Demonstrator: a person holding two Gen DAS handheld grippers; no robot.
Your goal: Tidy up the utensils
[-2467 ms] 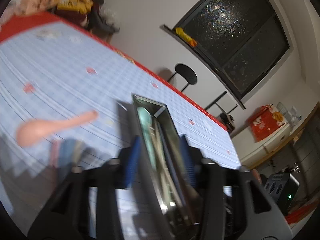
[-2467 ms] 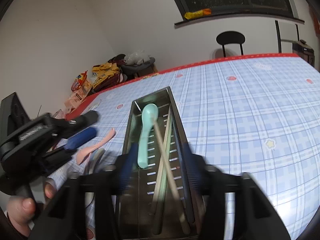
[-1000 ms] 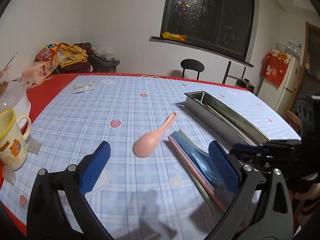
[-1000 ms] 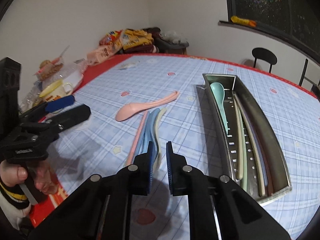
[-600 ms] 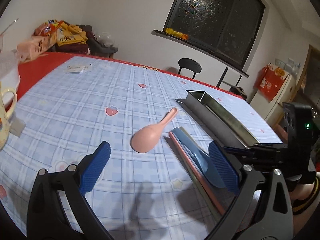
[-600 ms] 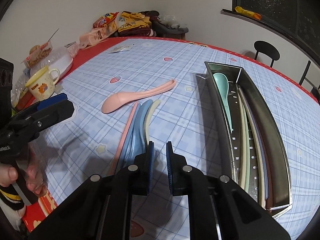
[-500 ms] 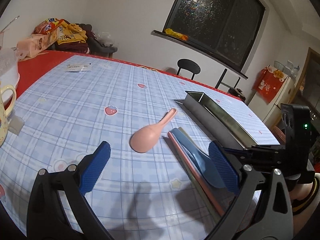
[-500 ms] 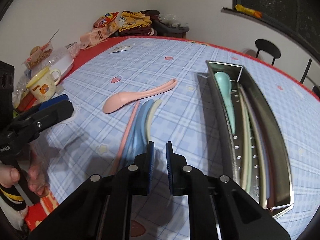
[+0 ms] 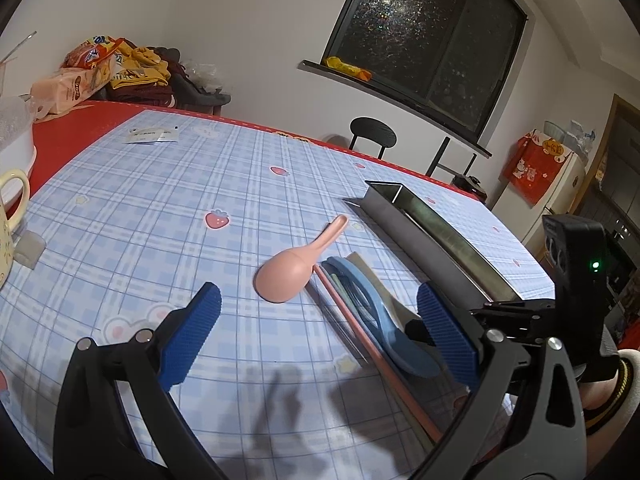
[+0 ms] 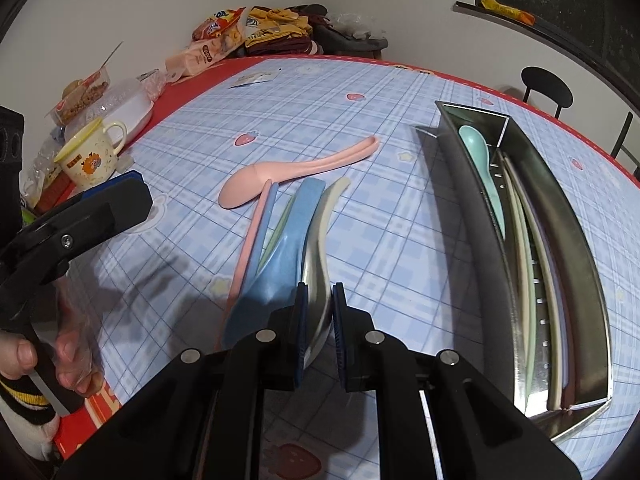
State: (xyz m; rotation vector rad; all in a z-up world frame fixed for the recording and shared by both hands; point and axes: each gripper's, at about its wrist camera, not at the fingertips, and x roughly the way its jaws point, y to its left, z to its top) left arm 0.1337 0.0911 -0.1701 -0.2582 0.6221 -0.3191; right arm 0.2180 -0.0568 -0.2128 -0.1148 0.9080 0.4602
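Observation:
A long metal utensil tray (image 10: pixel 560 216) lies on the plaid tablecloth and holds a mint spoon (image 10: pixel 480 160) and several chopsticks. Left of it lie a pink spoon (image 10: pixel 296 172), a blue spoon (image 10: pixel 280 252), a cream spoon (image 10: pixel 324 220) and pink chopsticks (image 10: pixel 248 248). My right gripper (image 10: pixel 319 308) is shut on the cream spoon's bowl end, low over the table. My left gripper (image 9: pixel 316 328) is open and empty, hovering near the pink spoon (image 9: pixel 296 264) and blue spoon (image 9: pixel 380 320). The tray (image 9: pixel 432 236) shows side-on in the left wrist view.
A yellow-rimmed mug (image 10: pixel 92 156), a clear food container (image 10: pixel 120 108) and snack bags (image 10: pixel 224 40) sit on the red table edge at the far left. A paper slip (image 9: pixel 152 136) lies on the cloth. A black chair (image 9: pixel 372 136) stands beyond the table.
My right gripper has moved forward and down and its jaws now close on the cream spoon. My left gripper has stayed open and shifted only slightly.

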